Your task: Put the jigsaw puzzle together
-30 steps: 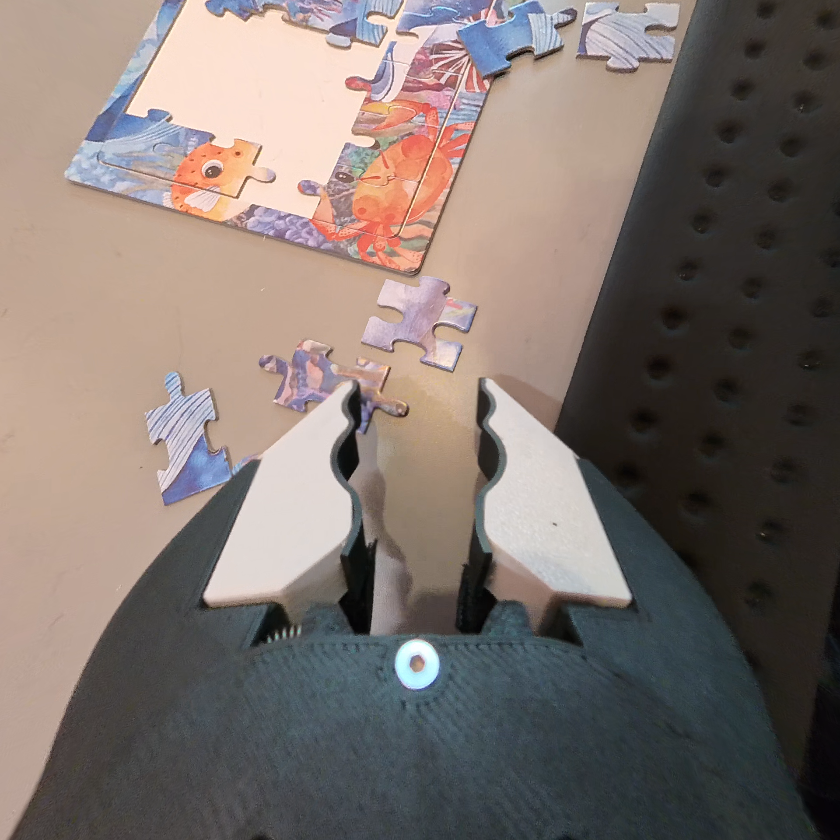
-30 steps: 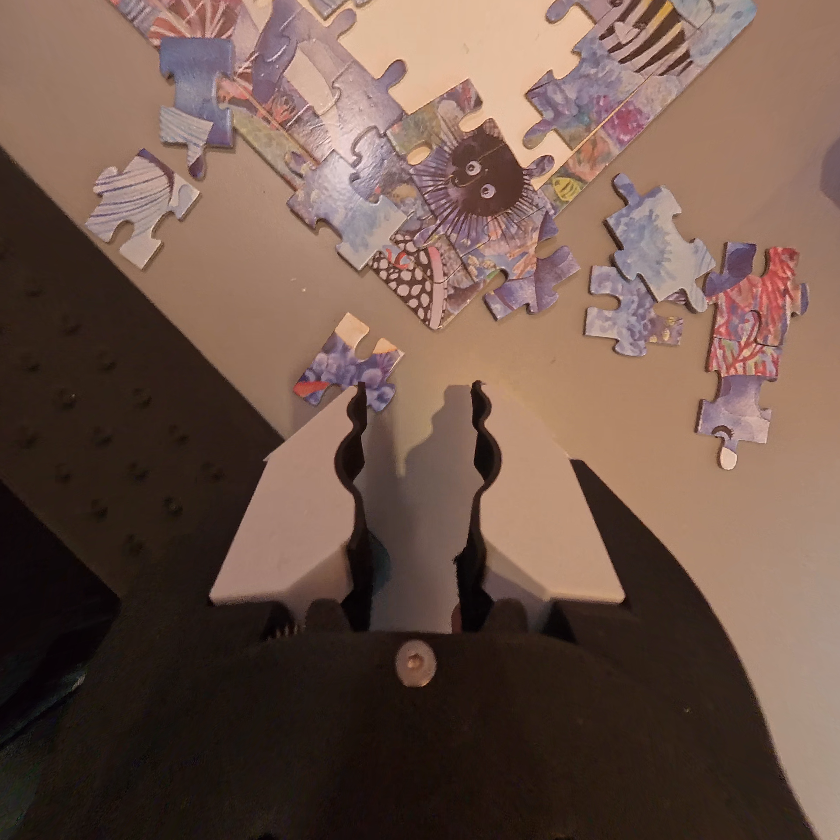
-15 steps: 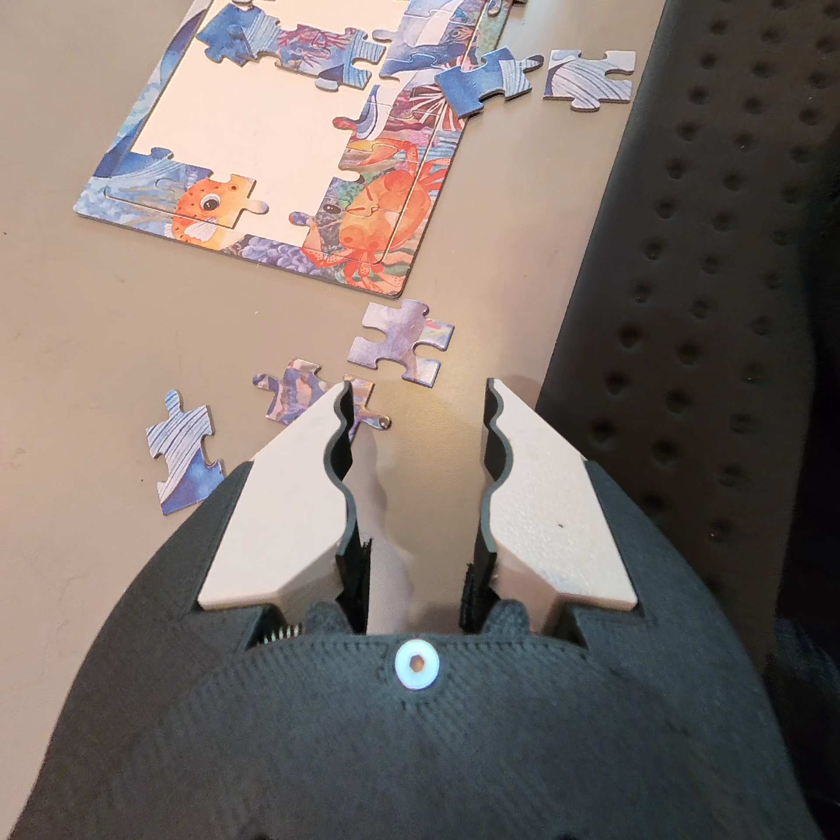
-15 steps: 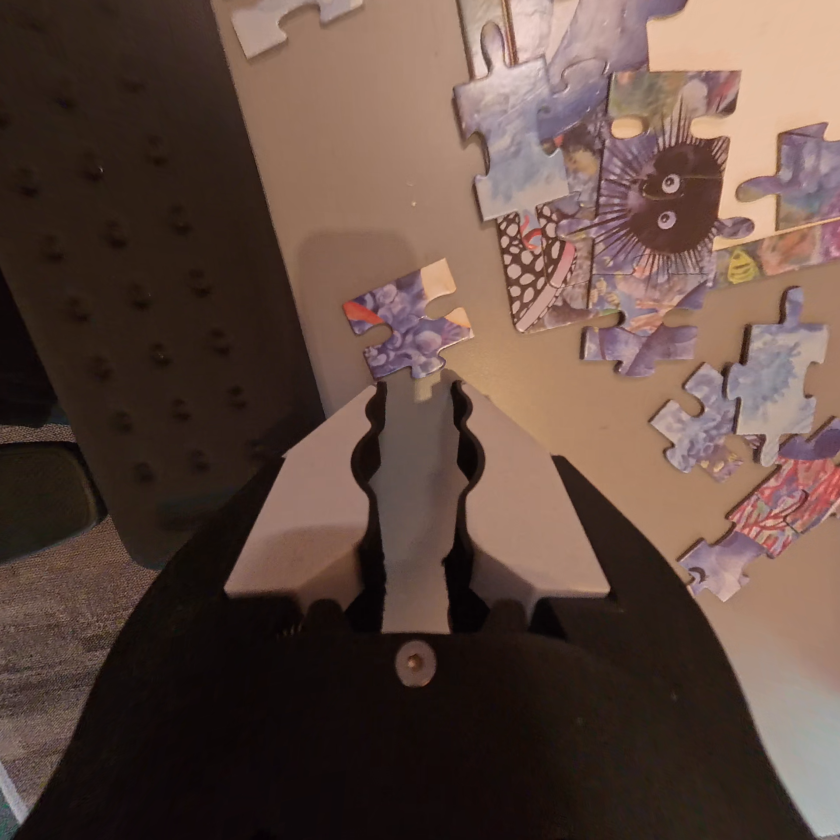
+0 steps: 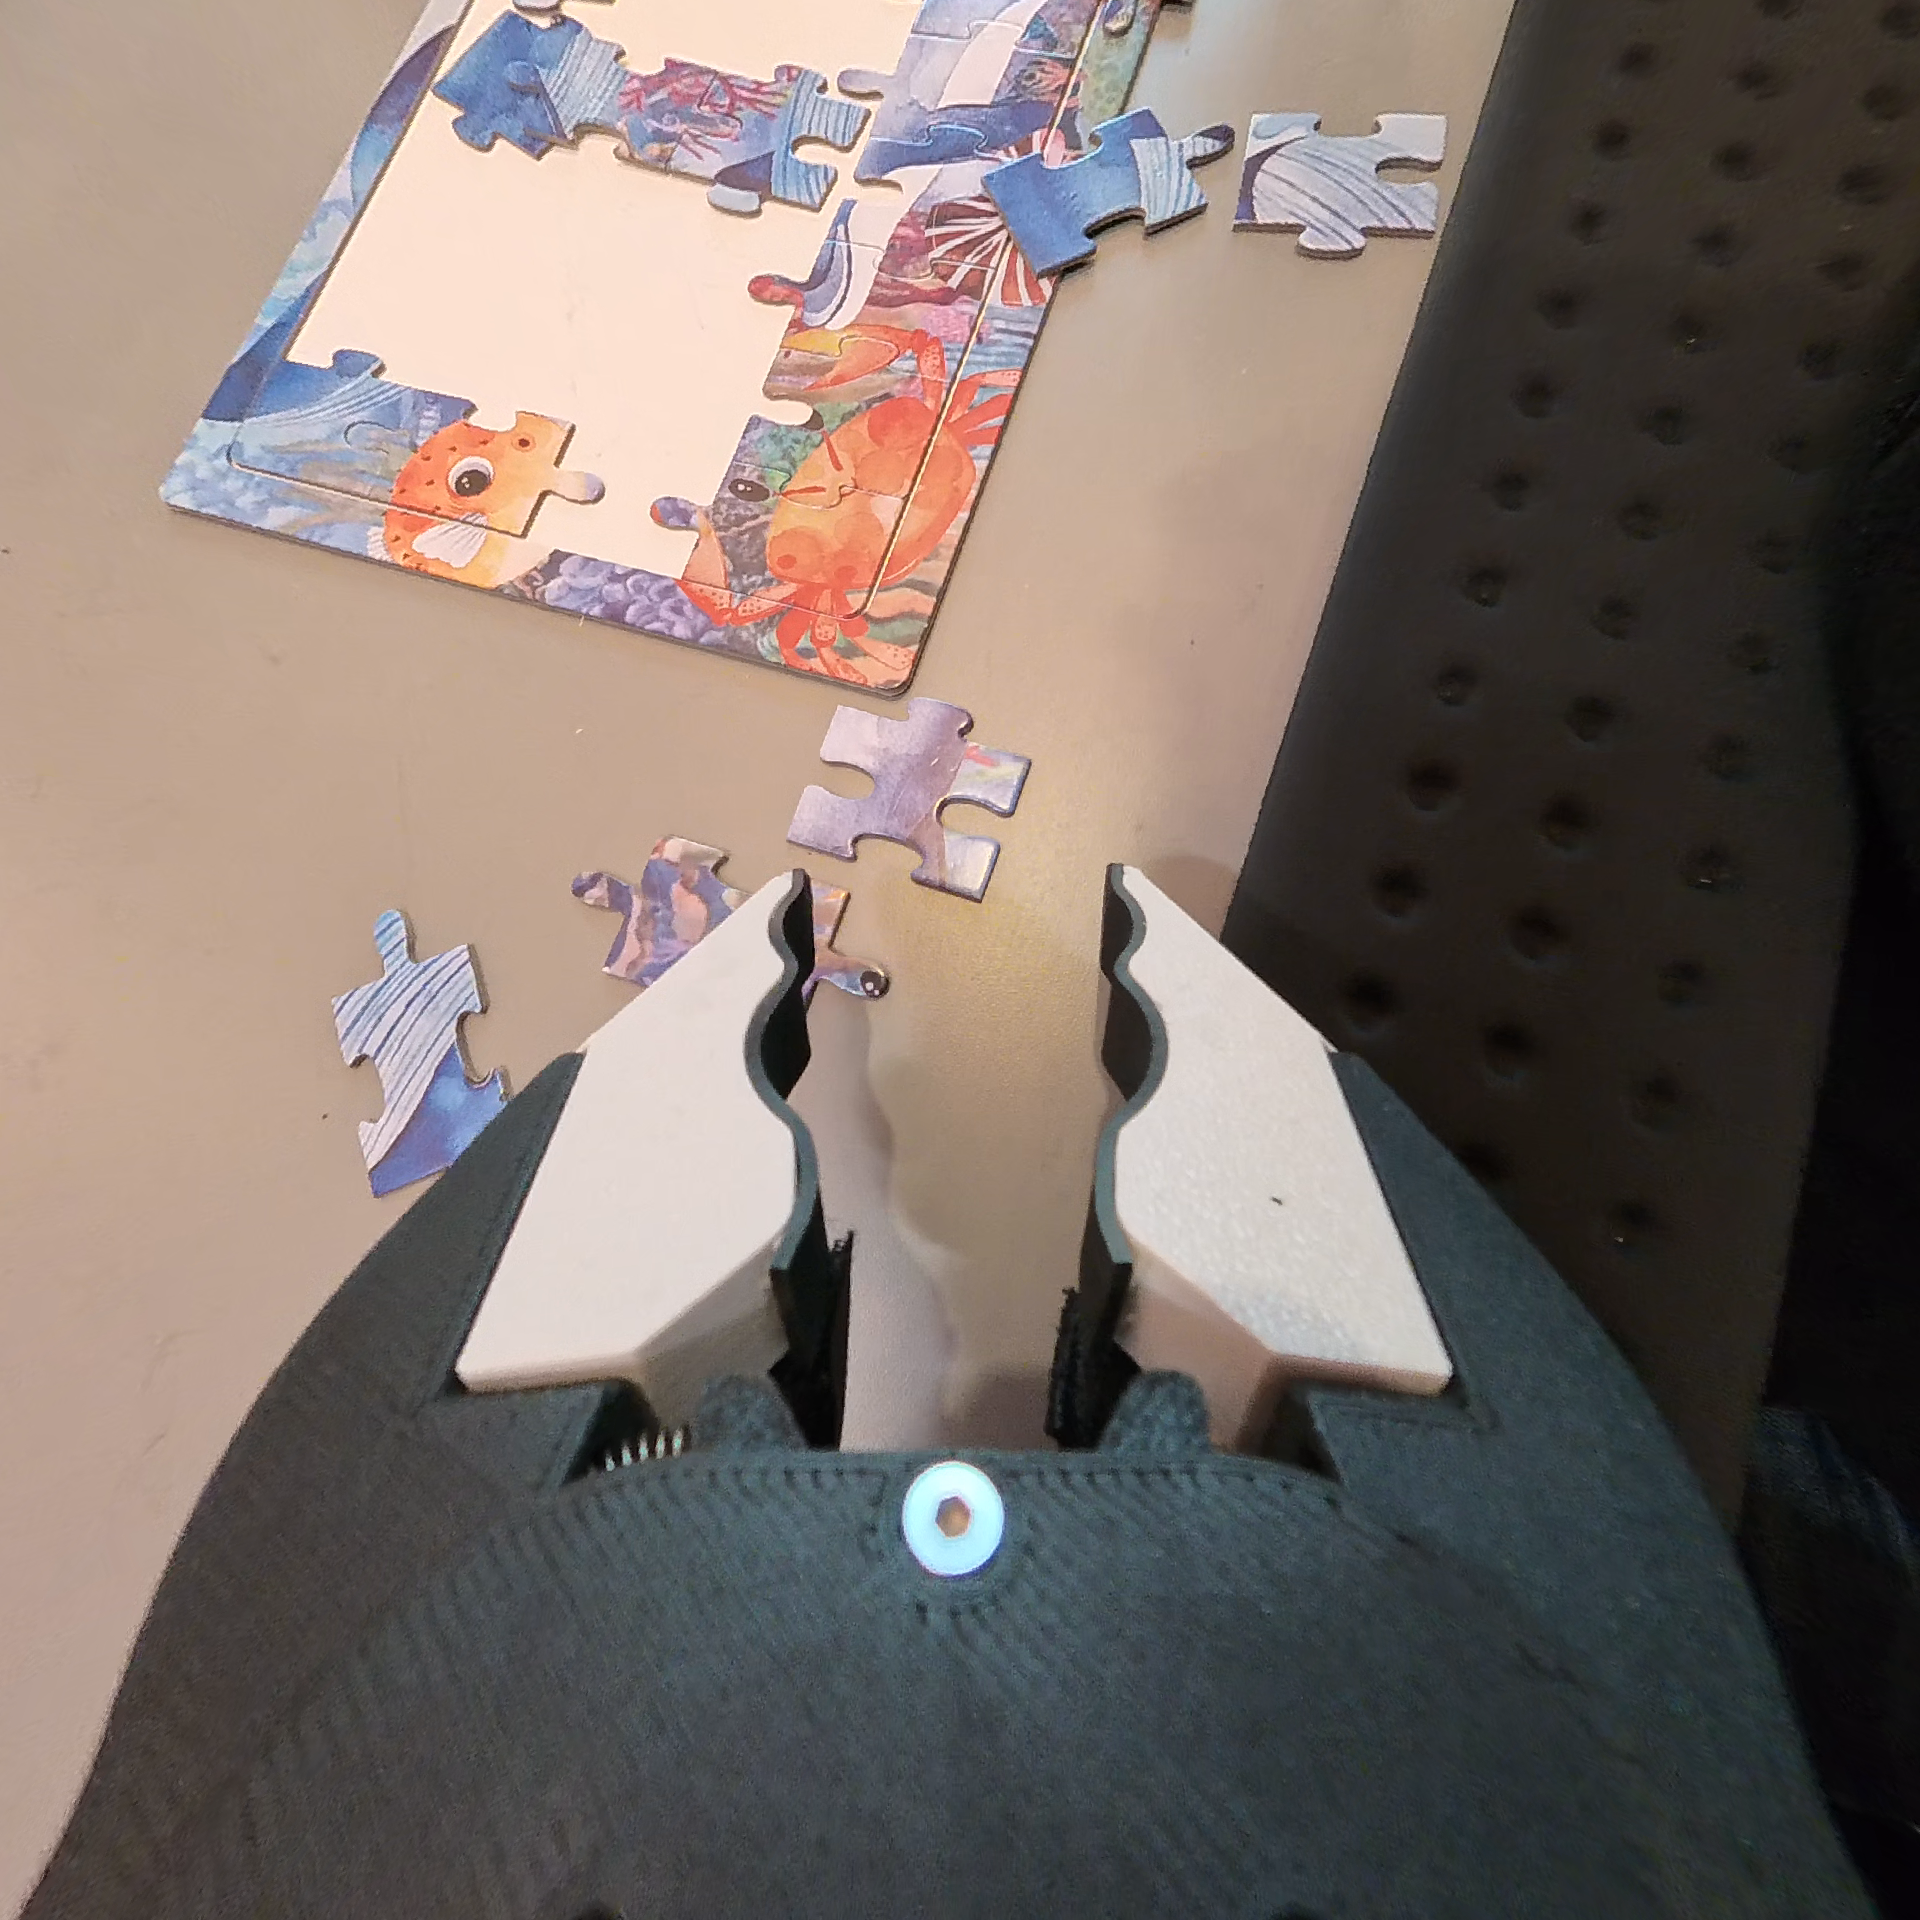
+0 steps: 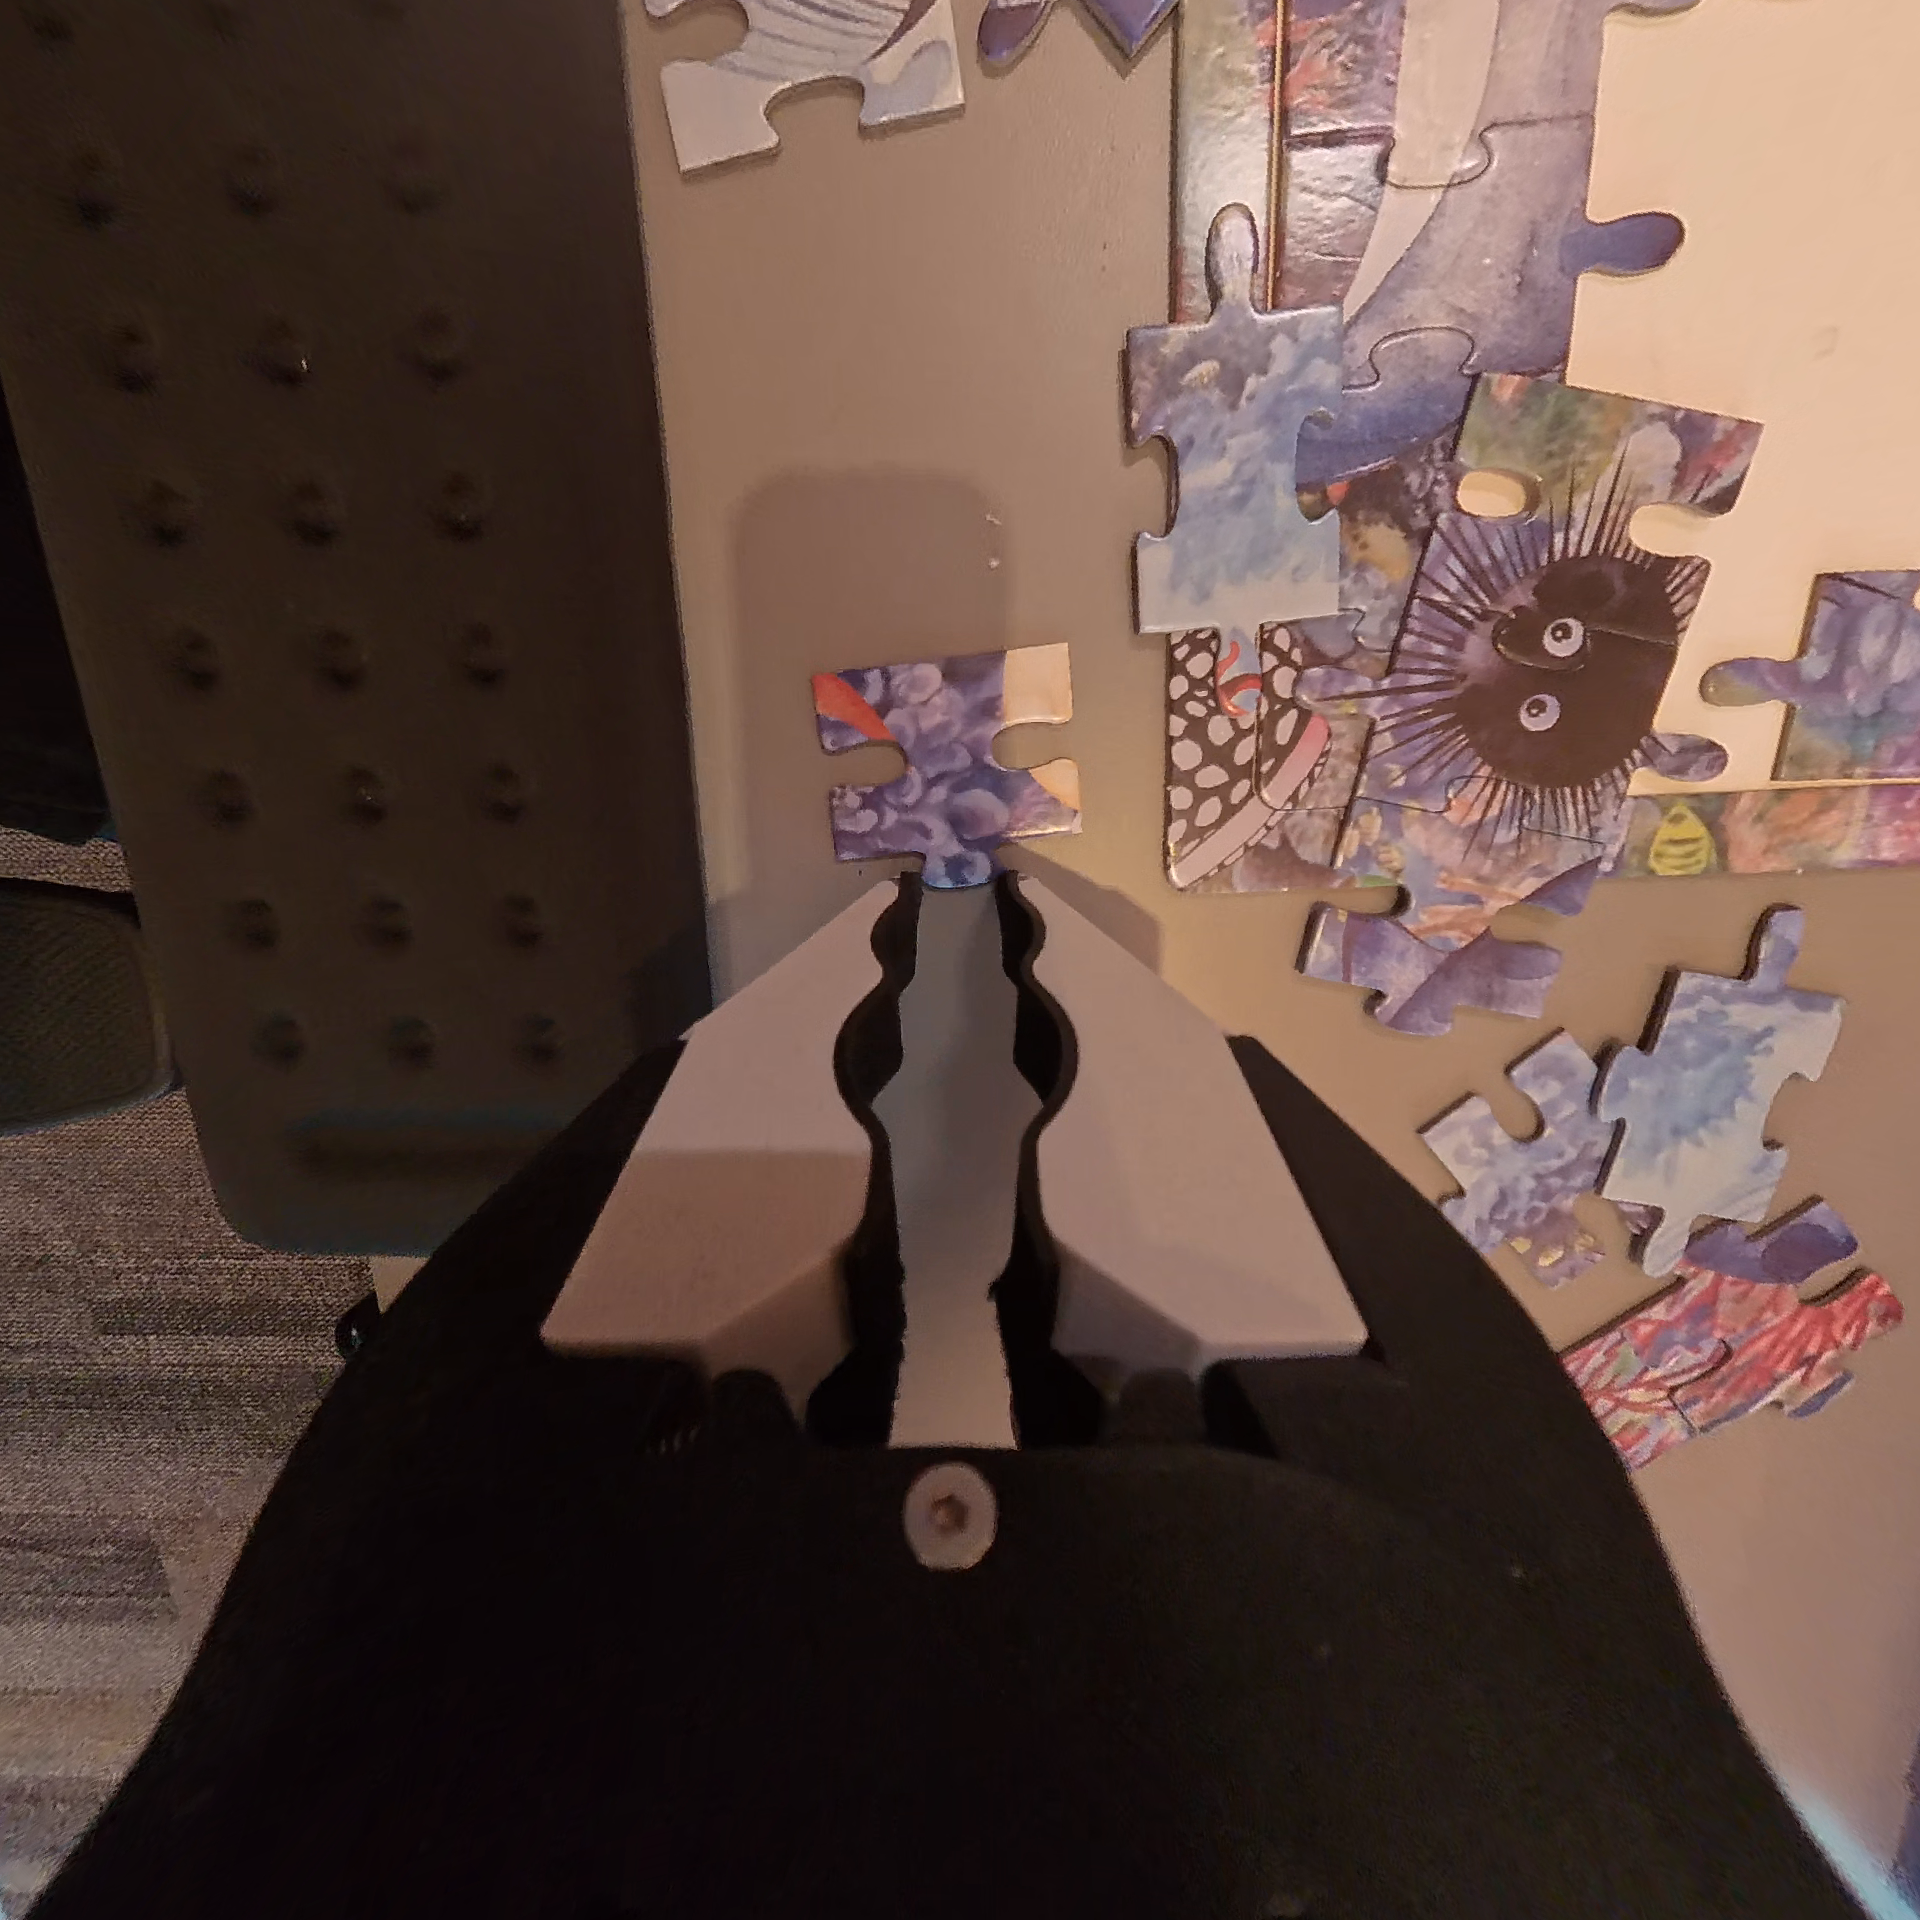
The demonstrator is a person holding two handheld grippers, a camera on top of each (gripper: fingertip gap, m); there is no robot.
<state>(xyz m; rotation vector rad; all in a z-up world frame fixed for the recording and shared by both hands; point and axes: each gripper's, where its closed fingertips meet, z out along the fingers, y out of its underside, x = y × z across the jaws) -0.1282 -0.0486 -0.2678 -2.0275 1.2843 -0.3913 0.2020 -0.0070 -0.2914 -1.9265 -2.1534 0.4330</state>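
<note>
Right now the right gripper (image 6: 958, 883) has its jaws nearly closed on the bottom tab of a purple coral piece (image 6: 948, 758), which lies just left of the puzzle board (image 6: 1226, 156). Meanwhile the left gripper (image 5: 954, 904) is wide open and empty; just below the puzzle board (image 5: 260, 353) lie three loose pieces, the lilac piece (image 5: 909, 795) just ahead of its jaws, one partly under its left finger.
</note>
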